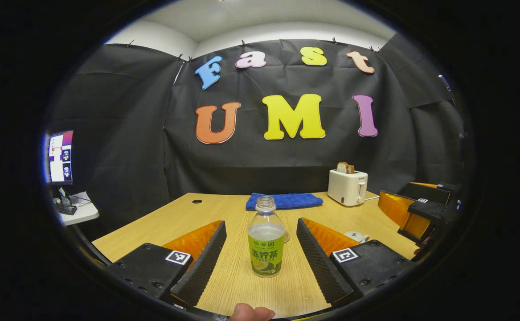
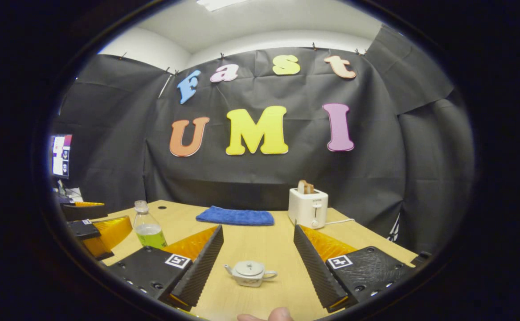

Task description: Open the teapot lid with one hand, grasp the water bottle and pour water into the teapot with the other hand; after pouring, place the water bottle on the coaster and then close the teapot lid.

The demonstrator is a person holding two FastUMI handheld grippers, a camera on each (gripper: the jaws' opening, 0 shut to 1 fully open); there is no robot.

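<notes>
In the left gripper view, the left gripper (image 1: 260, 249) has its jaws spread wide, holding nothing, with the water bottle (image 1: 266, 238) standing upright on the table (image 1: 224, 285) between the fingers, touching neither. The bottle is uncapped and part full; a coaster (image 1: 286, 236) peeks out just behind it.

In the right gripper view, the right gripper (image 2: 258, 261) is likewise wide open, the teapot (image 2: 250, 273) sitting between its fingers with the lid (image 2: 249, 268) still on.

I'd say nothing is done yet: lid, pour, coaster and closing all remain
</notes>
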